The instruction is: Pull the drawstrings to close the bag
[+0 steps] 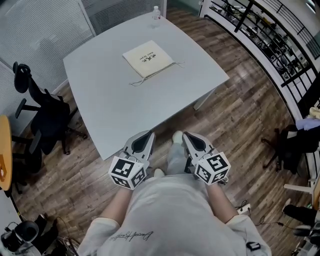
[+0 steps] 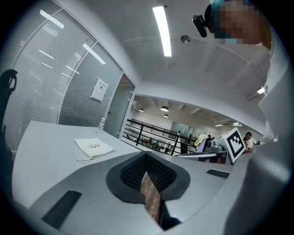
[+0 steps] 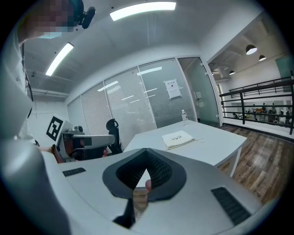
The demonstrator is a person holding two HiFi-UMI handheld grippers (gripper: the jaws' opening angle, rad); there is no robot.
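A cream drawstring bag lies flat on the far part of the grey table, its drawstrings trailing along the edge that faces me. The bag also shows small in the left gripper view and in the right gripper view. My left gripper and right gripper are held close to my body, just off the table's near corner and far from the bag. Both have their jaws together with nothing between them. Each sees the other: the right gripper and the left gripper.
A water bottle stands at the table's far corner behind the bag. A black office chair is left of the table. Wooden floor lies to the right, with a black railing and a dark chair beyond.
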